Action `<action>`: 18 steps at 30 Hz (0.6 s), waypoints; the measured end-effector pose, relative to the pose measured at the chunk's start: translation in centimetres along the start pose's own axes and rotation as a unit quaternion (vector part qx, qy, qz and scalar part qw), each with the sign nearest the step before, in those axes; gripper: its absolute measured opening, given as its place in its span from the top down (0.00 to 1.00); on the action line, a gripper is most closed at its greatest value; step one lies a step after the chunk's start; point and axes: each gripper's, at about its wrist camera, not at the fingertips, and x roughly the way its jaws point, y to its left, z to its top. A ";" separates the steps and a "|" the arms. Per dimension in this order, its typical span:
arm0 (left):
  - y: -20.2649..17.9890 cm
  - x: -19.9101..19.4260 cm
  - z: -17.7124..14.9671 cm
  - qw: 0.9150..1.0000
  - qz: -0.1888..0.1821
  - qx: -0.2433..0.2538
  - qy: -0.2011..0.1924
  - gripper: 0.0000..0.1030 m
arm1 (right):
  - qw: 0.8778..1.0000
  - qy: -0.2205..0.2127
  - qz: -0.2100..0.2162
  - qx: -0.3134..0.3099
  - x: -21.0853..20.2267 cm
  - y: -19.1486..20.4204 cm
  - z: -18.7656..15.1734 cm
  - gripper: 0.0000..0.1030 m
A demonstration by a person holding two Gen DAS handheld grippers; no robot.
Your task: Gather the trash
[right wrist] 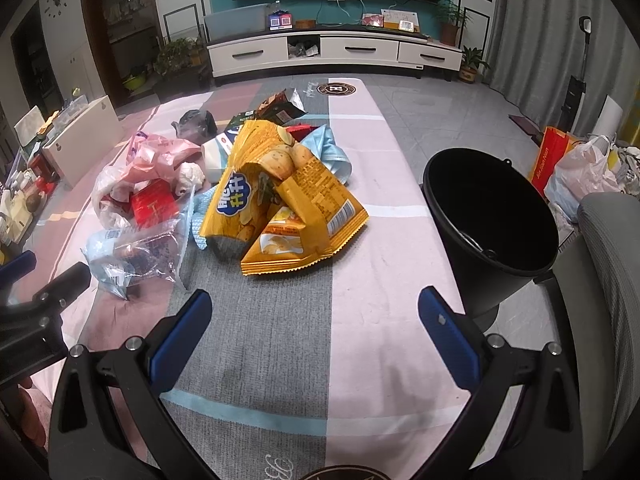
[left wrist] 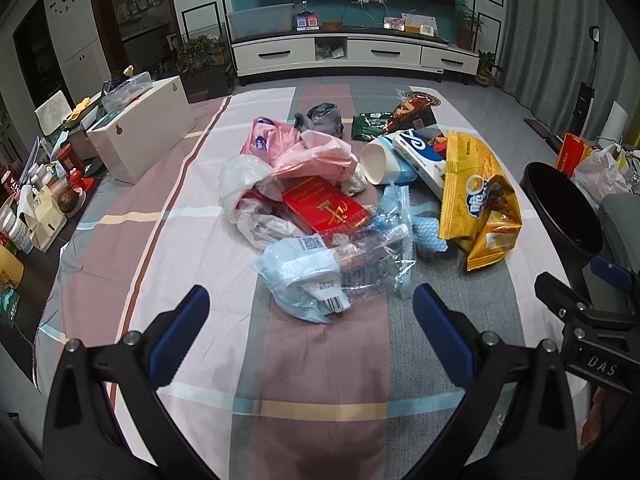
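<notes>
A heap of trash lies on the cloth-covered table (left wrist: 168, 248): a clear plastic wrapper (left wrist: 340, 264) nearest, a red box (left wrist: 324, 208), a pink plastic bag (left wrist: 304, 152), a white cup (left wrist: 380, 160) and a yellow chip bag (left wrist: 476, 204) (right wrist: 280, 200). My left gripper (left wrist: 310, 304) hovers open just in front of the clear wrapper, holding nothing. My right gripper (right wrist: 316, 308) is open too, empty, short of the yellow chip bag. A black bucket (right wrist: 492, 220) (left wrist: 560, 208) stands off the table's right edge.
A white box (left wrist: 140, 140) sits at the table's left side, with bottles and jars (left wrist: 36, 200) crowded beside it. Bags (right wrist: 580, 168) lie on the floor at right, next to a grey chair (right wrist: 612, 280). A TV cabinet (left wrist: 352, 52) lines the far wall.
</notes>
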 end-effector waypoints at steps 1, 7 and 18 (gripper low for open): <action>0.0 0.0 0.0 1.000 0.000 0.000 0.000 0.02 | 1.000 0.000 0.000 0.000 0.0 0.0 -0.1 0.02; 0.0 0.0 0.0 1.000 -0.001 -0.001 0.002 0.02 | 1.000 0.000 0.000 0.002 0.0 0.0 0.0 0.02; -0.1 0.2 0.0 1.000 -0.001 0.000 0.003 0.02 | 1.000 0.001 0.001 0.002 0.1 -0.1 0.0 0.02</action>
